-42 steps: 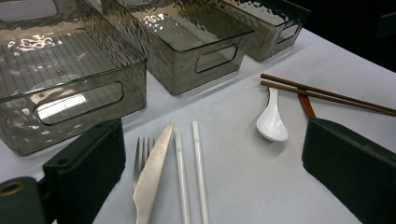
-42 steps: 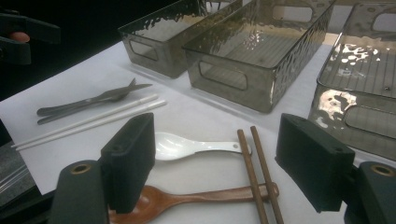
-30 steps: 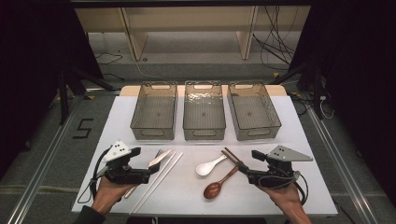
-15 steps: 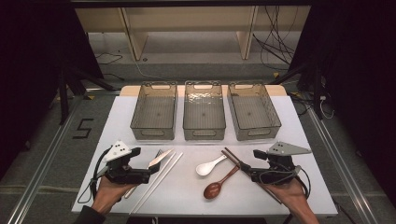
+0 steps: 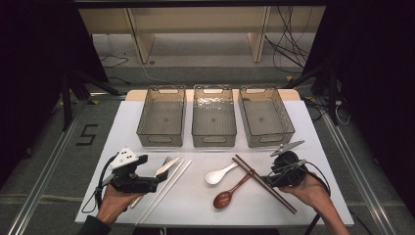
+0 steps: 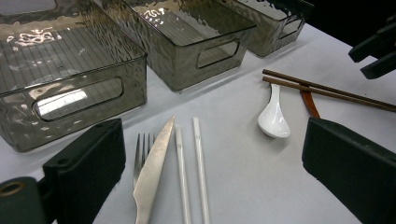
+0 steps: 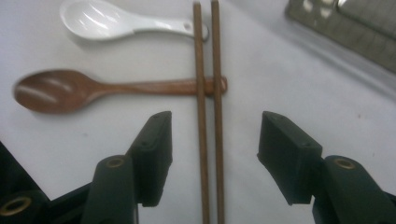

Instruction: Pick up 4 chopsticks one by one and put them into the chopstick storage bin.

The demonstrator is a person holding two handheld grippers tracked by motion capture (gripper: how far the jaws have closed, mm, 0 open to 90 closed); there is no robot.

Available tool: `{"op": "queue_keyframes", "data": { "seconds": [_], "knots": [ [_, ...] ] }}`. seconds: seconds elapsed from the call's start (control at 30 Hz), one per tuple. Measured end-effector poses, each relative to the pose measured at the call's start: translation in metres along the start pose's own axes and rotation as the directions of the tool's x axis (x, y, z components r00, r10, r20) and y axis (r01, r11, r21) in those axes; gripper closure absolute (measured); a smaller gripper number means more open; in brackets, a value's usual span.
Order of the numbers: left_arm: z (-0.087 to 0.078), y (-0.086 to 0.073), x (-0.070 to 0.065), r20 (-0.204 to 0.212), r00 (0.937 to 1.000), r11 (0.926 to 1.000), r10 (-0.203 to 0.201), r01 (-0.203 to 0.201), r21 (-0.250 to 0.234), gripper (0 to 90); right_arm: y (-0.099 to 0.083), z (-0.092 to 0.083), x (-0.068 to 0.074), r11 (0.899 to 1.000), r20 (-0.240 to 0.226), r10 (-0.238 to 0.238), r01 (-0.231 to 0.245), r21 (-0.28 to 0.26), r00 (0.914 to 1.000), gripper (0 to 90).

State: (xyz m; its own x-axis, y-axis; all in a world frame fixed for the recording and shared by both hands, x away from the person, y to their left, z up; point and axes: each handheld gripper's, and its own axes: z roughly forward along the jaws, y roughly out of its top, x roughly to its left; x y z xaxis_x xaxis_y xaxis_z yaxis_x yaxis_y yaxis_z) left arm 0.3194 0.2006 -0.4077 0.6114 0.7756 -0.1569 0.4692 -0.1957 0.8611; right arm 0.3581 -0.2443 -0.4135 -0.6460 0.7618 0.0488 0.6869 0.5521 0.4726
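From the high view, a white table [image 5: 122,127] holds three clear bins [image 5: 214,116] in a row at the far side; near the front lie a knife [image 5: 169,166], a fork [image 5: 164,161] and white chopsticks [image 5: 164,192] on the left side; a white spoon [image 5: 219,175], a wooden spoon [image 5: 229,193] and brown chopsticks [image 5: 264,183] lie on the right side; the left claw [image 5: 155,180] sits in a hand by the knife, low over the table; the right claw [image 5: 266,180] sits in the other hand, right at the brown chopsticks.

From the left gripper view, the left claw [image 6: 212,182] is wide open with nothing in it; the knife [image 6: 154,172] lies partly over the fork [image 6: 141,154]; the white chopsticks [image 6: 191,172] lie just beside the knife; the white spoon [image 6: 273,119] is farther off, touching the brown chopsticks [image 6: 327,91]; the bins [image 6: 187,42] stand behind.

From the right gripper view, the right claw [image 7: 214,154] is partly open and has just been closing; the brown chopsticks [image 7: 205,116] lie side by side between its jaws; the pads are not pressing on them; the sticks lie flat on the table; they cross over the handle of the wooden spoon [image 7: 93,91]; the white spoon [image 7: 121,23] lies beyond it, its handle tip touching the sticks.
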Motion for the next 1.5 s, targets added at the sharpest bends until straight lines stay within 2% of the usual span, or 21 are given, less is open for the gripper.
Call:
{"op": "queue_keyframes", "data": {
  "seconds": [0.03, 0.07, 0.1, 0.17, 0.27, 0.5, 0.63, 0.93, 1.33, 1.5],
  "knots": [
    [0.000, 0.000, 0.000, 0.000, 1.0000, 1.0000, 0.001, -0.001, 0.000, 5.5, 0.000, 0.000, 0.000, 1.000, 0.000, 0.000, 0.000, 0.000, 1.0000, 47.5],
    [0.000, 0.000, 0.000, 0.001, 1.0000, 1.0000, 0.002, -0.002, 0.000, 5.5, -0.001, 0.005, -0.004, 0.999, 0.001, 0.009, -0.009, 0.042, 1.0000, 50.0],
    [0.000, 0.000, 0.000, 0.001, 1.0000, 1.0000, 0.003, -0.003, 0.001, 5.5, -0.001, 0.005, -0.004, 0.999, 0.001, 0.009, -0.009, 0.042, 1.0000, 50.0],
    [0.000, 0.000, 0.000, 0.001, 1.0000, 1.0000, 0.002, -0.002, 0.001, 5.5, -0.002, 0.010, -0.007, 0.997, -0.009, 0.010, -0.009, 0.082, 0.9999, 52.5],
    [-0.001, 0.000, 0.000, 0.000, 1.0000, 1.0000, 0.004, -0.004, 0.000, 5.5, -0.005, 0.015, -0.009, 0.992, 0.001, 0.005, -0.005, 0.128, 1.0000, 56.0],
    [-0.001, 0.000, 0.000, 0.001, 1.0000, 1.0000, 0.004, -0.004, -0.001, 5.5, -0.010, 0.021, -0.008, 0.982, -0.005, -0.004, 0.005, 0.191, 1.0000, 64.1],
    [-0.001, 0.000, 0.000, 0.001, 1.0000, 1.0000, 0.004, -0.004, -0.001, 5.5, -0.014, 0.024, -0.009, 0.972, -0.012, -0.008, 0.011, 0.237, 0.9999, 69.2],
    [0.000, 0.000, 0.000, 0.002, 1.0000, 1.0000, 0.003, -0.003, 0.002, 5.5, -0.014, 0.028, -0.008, 0.967, -0.021, -0.019, 0.023, 0.255, 0.9996, 77.0],
    [0.000, 0.000, 0.000, 0.002, 1.0000, 1.0000, 0.004, -0.004, 0.003, 5.5, -0.012, 0.036, -0.009, 0.955, -0.008, -0.036, 0.036, 0.296, 0.9993, 85.0],
    [0.000, 0.000, 0.000, 0.002, 1.0000, 1.0000, 0.004, -0.004, 0.002, 5.5, -0.012, 0.035, -0.010, 0.956, 0.003, -0.053, 0.050, 0.290, 0.9986, 86.2]
  ]
}}
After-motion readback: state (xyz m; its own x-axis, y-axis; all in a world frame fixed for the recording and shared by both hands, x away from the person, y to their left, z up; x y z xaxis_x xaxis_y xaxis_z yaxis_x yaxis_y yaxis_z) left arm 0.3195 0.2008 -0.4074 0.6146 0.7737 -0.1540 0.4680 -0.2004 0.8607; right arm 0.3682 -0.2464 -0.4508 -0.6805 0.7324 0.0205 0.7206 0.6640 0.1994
